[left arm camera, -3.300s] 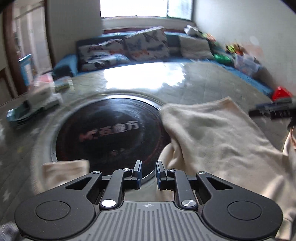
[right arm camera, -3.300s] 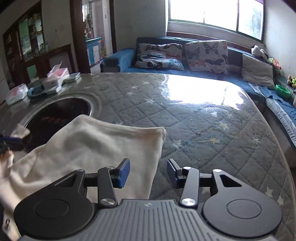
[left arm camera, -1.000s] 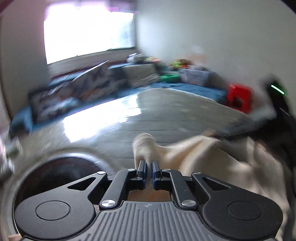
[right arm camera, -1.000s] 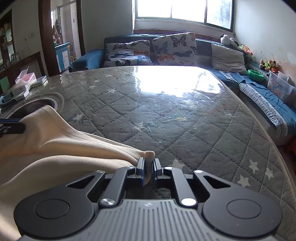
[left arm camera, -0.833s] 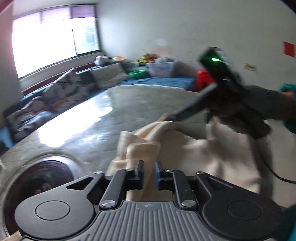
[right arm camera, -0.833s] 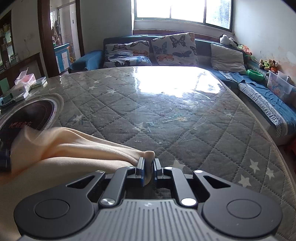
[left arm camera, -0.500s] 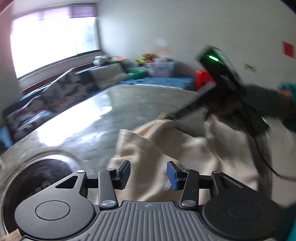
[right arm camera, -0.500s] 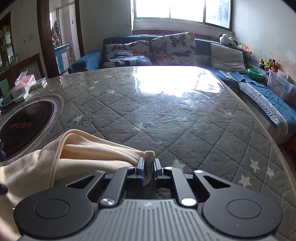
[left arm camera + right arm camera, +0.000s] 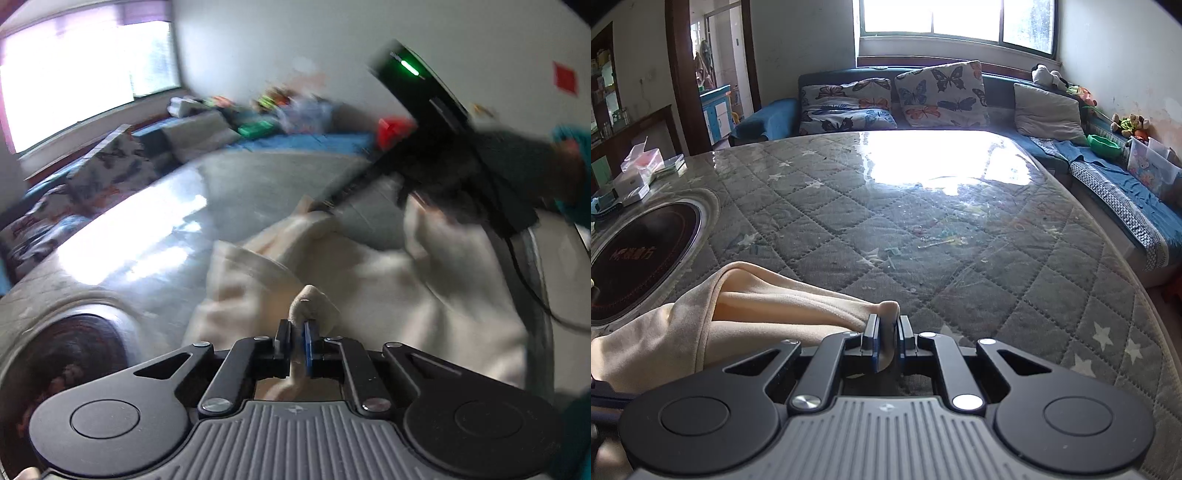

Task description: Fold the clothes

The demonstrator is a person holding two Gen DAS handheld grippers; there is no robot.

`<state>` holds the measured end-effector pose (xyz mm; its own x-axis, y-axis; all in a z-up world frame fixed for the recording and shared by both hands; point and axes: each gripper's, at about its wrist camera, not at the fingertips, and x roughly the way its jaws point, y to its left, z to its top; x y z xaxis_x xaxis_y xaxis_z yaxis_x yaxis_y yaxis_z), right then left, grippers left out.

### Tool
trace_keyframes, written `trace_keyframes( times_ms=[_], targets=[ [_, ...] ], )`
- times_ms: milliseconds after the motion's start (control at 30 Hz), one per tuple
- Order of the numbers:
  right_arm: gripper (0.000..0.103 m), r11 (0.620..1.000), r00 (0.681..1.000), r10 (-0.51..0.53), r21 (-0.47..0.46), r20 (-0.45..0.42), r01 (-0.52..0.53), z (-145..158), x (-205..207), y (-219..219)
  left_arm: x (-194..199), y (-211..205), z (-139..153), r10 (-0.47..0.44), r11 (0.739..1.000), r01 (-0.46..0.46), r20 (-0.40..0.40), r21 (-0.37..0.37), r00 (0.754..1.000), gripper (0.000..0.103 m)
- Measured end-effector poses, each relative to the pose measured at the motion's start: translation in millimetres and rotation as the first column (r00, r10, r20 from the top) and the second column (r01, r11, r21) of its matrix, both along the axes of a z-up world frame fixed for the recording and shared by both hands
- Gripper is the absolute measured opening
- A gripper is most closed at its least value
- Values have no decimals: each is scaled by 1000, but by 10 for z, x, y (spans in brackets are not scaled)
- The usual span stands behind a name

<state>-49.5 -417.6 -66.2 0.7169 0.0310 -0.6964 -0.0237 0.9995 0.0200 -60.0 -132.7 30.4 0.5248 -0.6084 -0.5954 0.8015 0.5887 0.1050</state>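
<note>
My left gripper point(image 9: 297, 334) is clamped on a small peak of the cream garment point(image 9: 388, 295); its jaws have just been closing, and a nub of fabric now stands pinched between the pads, rising toward 12 o'clock. My right gripper point(image 9: 886, 332) is likewise closed on a fold of the same garment point(image 9: 746, 306), with the cloth bunched between its pads and trailing away toward 9 o'clock. From the left wrist view, the garment spreads from the pinch toward 1 and 2 o'clock, where the right gripper's black body point(image 9: 443, 147) meets it; blur hides the exact contact there. The garment lies on the quilted grey table point(image 9: 960, 240), which carries a glossy clear cover, near the round black cooktop point(image 9: 639, 258) at 9 o'clock in the right wrist view. Handling judgement: the fabric appears soft, light and limp, with a fleecy nap; it will sag between the two holds and offer no stiffness of its own. It should not slip readily from the pads, but it may slide freely over the glossy cover. Recommended holds are at hems or corners, taking all layers at once, so that the edge between my two grippers draws straight. A pinch taken mid-panel, as the left one seems to be, will likely raise a tent rather than a clean fold line. Boxes point(image 9: 639, 173) sit at 10 o'clock, well apart.
</note>
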Motion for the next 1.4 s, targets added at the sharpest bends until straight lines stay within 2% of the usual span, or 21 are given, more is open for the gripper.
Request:
trace_keyframes(
  times_ms=[67, 133, 233, 333, 400, 533, 633, 733, 800, 867, 967, 1100, 1133, 1167, 1200, 1267, 1333, 1400],
  targets=[
    [7, 1000, 1000, 7, -5, 14, -7, 68, 53, 3, 134, 130, 97, 85, 995, -85, 4, -49, 996, 7],
    [6, 1000, 999, 15, -9, 28, -15, 140, 115, 17, 365, 296, 167, 203, 976, -203, -6, -78, 979, 7],
    [6, 999, 998, 33, -27, 54, -32, 237, 259, 76, 712, 545, 273, 373, 920, -373, -28, -118, 927, 7],
    [6, 998, 997, 49, -33, 67, -46, 293, 427, 151, 1038, 772, 289, 490, 859, -495, -69, -131, 869, 6],
    [6, 998, 996, 61, -37, 71, -58, 314, 588, 227, 1208, 887, 269, 533, 830, -542, -98, -133, 840, 6],
    [6, 995, 993, 81, -58, 82, -77, 293, 896, 374, 1489, 999, 150, 582, 791, -600, -157, -117, 798, 6],
    [6, 995, 996, 81, -61, 47, -78, 188, 1163, 445, 1688, 1066, 24, 612, 762, -639, -209, -104, 763, 8],
    [8, 995, 997, 76, -72, 15, -75, 50, 1375, 498, 1794, 1086, -58, 661, 726, -683, -194, -78, 725, 10],
    [10, 993, 996, 85, -89, 16, -83, 22, 1396, 511, 1781, 1131, -26, 650, 729, -677, -212, -97, 730, 10],
    [11, 991, 996, 89, -99, 28, -86, 36, 1356, 519, 1712, 1127, 32, 594, 769, -626, -218, -130, 774, 10],
    [15, 988, 991, 131, -88, 36, -128, 102, 1214, 552, 1616, 985, 62, 489, 842, -523, -225, -131, 843, 10],
    [16, 978, 979, 201, -56, 26, -200, 137, 1067, 668, 1622, 753, -41, 426, 889, -450, -211, -84, 880, 9],
    [17, 975, 975, 220, -49, 19, -219, 136, 1056, 707, 1638, 718, -68, 426, 893, -445, -195, -69, 884, 9],
    [24, 970, 971, 240, -41, 12, -239, 135, 1049, 746, 1654, 683, -96, 425, 896, -440, -179, -54, 887, 9],
    [28, 968, 969, 247, -40, 8, -247, 131, 1050, 767, 1651, 650, -125, 442, 894, -448, -128, -23, 888, 9],
    [32, 961, 962, 272, -50, -5, -272, 87, 1088, 866, 1670, 614, -180, 493, 870, -491, -23, 46, 870, 9],
    [33, 957, 958, 287, -50, -12, -287, 41, 1138, 921, 1693, 670, -202, 522, 852, -522, -1, 45, 853, 8],
    [33, 957, 958, 286, -45, -14, -287, -2, 1177, 950, 1728, 736, -204, 574, 817, -575, 38, 49, 818, 8]
  ],
)
